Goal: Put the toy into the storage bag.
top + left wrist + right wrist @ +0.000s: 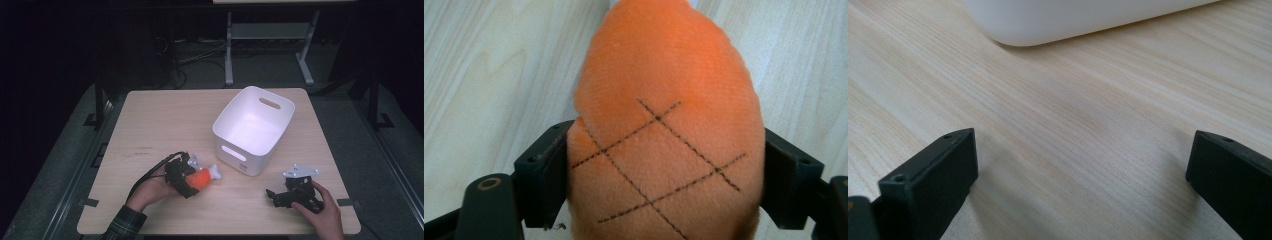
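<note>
toy (664,125) lies on table (165,120) just left of bin (252,131) | my left gripper (192,181) wide, pads touching its plush flanks; soft body may squirm free on lifting | my right gripper (274,196) gapes empty; idle

Bin (254,130) sits on the table (165,120), right of centre, toward the far side. Toy (204,176) lies on the table at my near left, just off the bin's near-left corner, not touching it. Left gripper (192,181) is at the toy's near end, a jaw on either side of it. Right gripper (272,196) rests on the table near right, in front of the bin, well apart from the toy.
</note>
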{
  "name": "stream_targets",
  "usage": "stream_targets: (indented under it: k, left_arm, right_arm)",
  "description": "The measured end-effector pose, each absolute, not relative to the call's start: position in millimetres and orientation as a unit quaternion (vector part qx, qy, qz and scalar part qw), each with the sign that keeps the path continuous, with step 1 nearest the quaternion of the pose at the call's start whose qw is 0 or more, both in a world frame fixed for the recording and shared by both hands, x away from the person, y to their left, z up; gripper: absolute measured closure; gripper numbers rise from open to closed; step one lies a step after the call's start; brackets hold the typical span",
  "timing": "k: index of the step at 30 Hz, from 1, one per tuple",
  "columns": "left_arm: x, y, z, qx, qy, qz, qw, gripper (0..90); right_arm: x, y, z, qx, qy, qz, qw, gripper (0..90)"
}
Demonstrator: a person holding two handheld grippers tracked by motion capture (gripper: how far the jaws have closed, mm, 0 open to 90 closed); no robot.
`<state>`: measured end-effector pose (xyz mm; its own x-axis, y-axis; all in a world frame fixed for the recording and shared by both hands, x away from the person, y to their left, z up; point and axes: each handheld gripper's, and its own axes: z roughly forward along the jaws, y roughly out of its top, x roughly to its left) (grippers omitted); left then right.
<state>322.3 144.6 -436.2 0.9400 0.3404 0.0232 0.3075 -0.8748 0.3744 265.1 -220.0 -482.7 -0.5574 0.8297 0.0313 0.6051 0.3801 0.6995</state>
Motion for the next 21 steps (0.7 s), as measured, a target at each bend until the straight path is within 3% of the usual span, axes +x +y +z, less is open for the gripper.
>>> stream_targets:
  k: [21]
  left_arm:
    - [322.1,155.6,-419.8,0.957,0.182,0.029,0.225,23.0]
  right_arm:
    - [265.1,-220.0,-482.7,0.440,0.814,0.340,0.165,0.0]
